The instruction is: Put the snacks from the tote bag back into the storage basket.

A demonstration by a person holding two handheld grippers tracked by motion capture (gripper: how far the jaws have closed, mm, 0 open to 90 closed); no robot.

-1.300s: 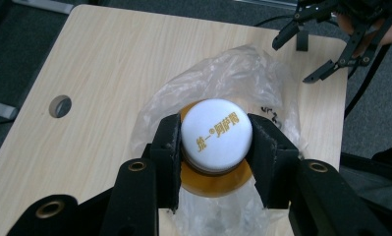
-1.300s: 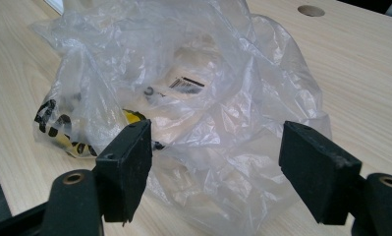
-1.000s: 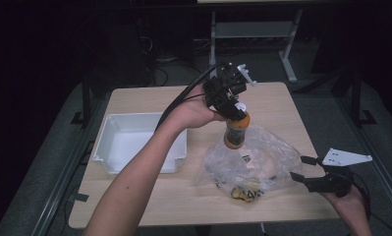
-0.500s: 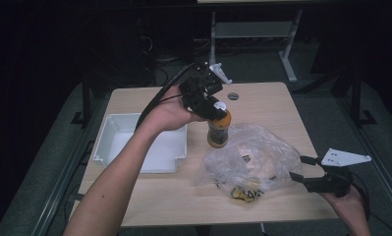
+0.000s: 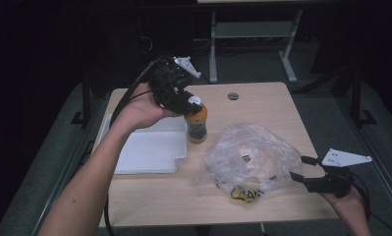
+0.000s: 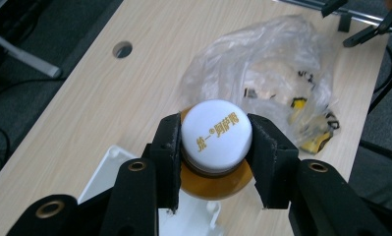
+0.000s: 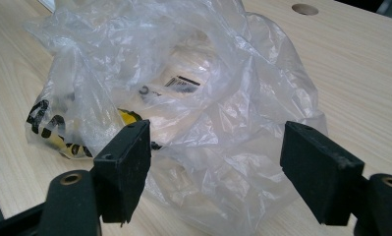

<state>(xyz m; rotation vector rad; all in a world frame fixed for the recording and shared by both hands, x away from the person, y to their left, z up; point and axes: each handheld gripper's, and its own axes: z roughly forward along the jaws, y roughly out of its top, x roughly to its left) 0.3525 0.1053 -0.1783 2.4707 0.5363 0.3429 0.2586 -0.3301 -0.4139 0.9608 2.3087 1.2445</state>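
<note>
An orange bottle [image 5: 197,127] with a white cap [image 6: 216,132] stands upright at the right edge of the white tray [image 5: 149,152]. My left gripper [image 5: 193,104] comes down from above and is shut on the bottle's neck just under the cap, one pad on each side [image 6: 215,142]. A crumpled clear plastic bag [image 5: 250,157] holding yellow-and-black packets lies on the table to the bottle's right. At the bag's right edge my right gripper [image 5: 297,168] stands open, and a fold of the bag [image 7: 183,88] lies loosely between its pads [image 7: 215,167] without being pressed.
The wooden table [image 5: 262,108] has a round cable hole [image 5: 233,96] near its far edge. The shallow tray [image 6: 110,167] lies on the left half. Dark floor and a metal frame [image 5: 252,34] lie beyond the table. The right gripper's jaws show far off at the bag [image 6: 360,24].
My left gripper has carried the bottle leftwards, from above the bag to the tray's right edge. The right gripper and the bag have stayed put.
</note>
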